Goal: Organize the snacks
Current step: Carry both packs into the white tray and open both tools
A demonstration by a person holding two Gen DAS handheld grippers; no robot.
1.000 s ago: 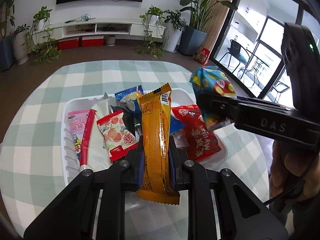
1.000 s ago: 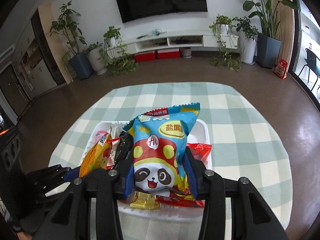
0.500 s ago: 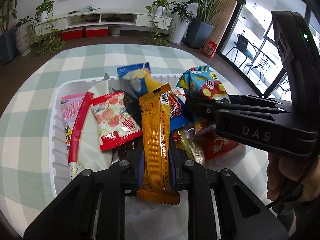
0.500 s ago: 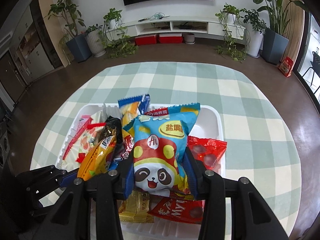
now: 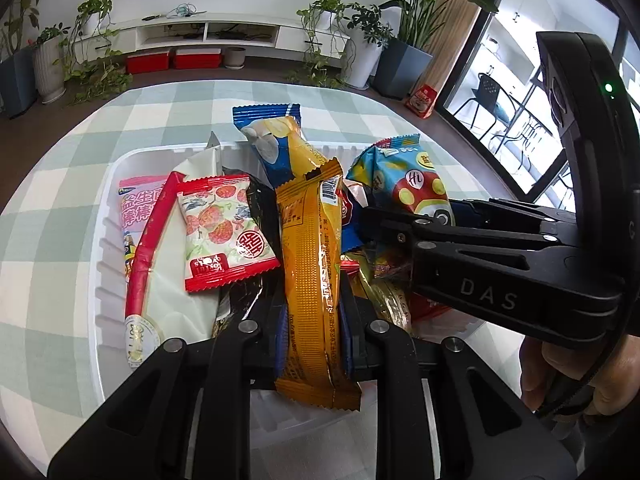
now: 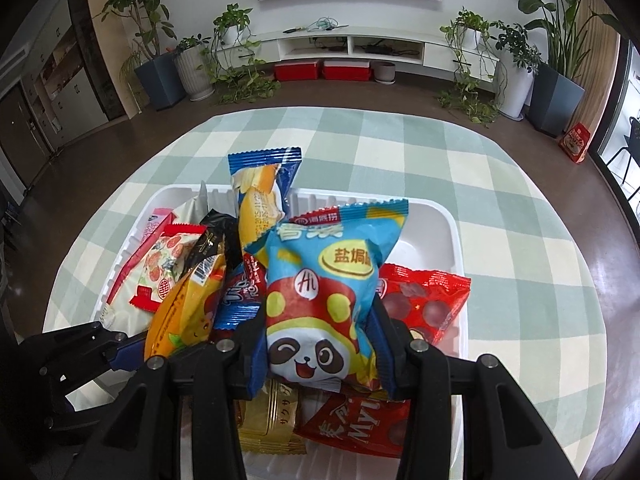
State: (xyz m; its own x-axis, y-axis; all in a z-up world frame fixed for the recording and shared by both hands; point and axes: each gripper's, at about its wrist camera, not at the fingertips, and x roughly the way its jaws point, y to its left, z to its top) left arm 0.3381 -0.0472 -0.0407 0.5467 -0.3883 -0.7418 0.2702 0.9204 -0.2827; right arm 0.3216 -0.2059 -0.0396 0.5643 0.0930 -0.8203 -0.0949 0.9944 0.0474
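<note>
Now both grippers hang over the white tray (image 5: 105, 248), which stands on the bench (image 5: 60, 152) with its green checked cloth, and each one carries a snack.

At the left side of the tray lie a pink packet (image 5: 134, 200), a long red stick (image 5: 154, 240) and a red and white strawberry packet (image 5: 222, 232); these rest flat in the tray. Next comes the left gripper (image 5: 312, 320). Its jaws are narrow and they press from both sides on the orange bar (image 5: 310, 276). The long axis of the bar runs along the fingers, forward and away from the hand, so the far end sticks out over the heap and the near end hangs behind the pads. A blue and yellow packet (image 5: 276, 140) leans on the far wall of the tray, just behind the tip of the bar.

More to the right, the right gripper (image 6: 320, 344) is closed on the panda bag (image 6: 332, 296), a puffy blue bag, so its jaws stand wider. The bag stands upright between the pads. Under it lie a red bag (image 6: 424, 300) and a gold packet (image 6: 272, 420).

I judge that the coming move is to let the snacks go into the tray. The free white floor of the tray lies at the far right corner, nearer to the right gripper; the left gripper has only the full heap below.
</note>
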